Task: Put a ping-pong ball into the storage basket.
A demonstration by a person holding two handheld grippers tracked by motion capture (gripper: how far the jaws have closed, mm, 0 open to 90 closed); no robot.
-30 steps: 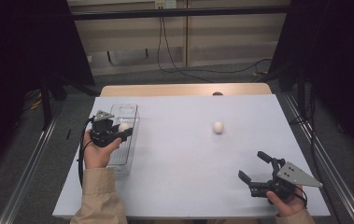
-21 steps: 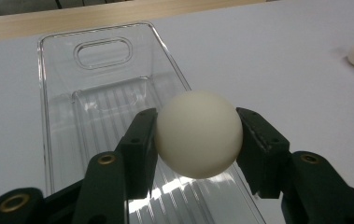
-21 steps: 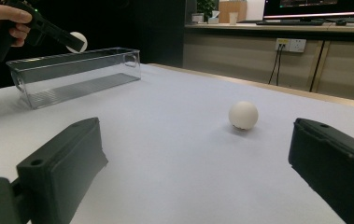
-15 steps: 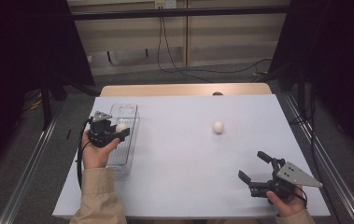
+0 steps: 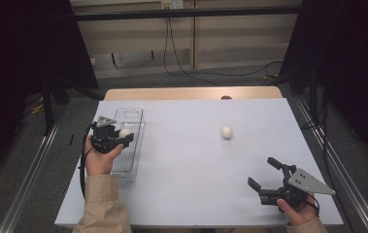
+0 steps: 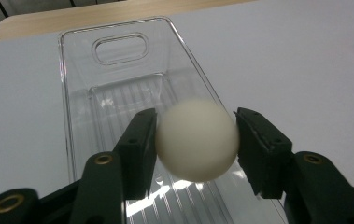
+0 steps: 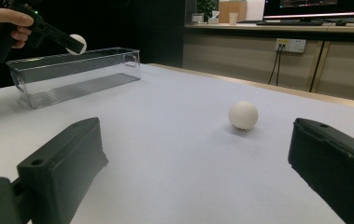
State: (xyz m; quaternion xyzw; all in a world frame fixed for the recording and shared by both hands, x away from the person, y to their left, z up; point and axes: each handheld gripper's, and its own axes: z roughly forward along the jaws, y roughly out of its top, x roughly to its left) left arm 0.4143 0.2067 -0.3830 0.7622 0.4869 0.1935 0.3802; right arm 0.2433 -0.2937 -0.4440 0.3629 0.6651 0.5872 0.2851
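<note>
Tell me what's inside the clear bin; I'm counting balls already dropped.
Nothing rests inside the clear bin: its ribbed floor is bare where visible. A white ball sits between the left gripper's jaws above it, hiding the floor directly beneath. Another ball lies on the table.

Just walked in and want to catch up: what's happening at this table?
A person works with a gripper in each hand. The left gripper holds a white ball above a clear plastic bin; its jaws have just been easing open, with the ball between them. A second white ball lies loose on the white table. The right gripper waits open near the table's front edge.
</note>
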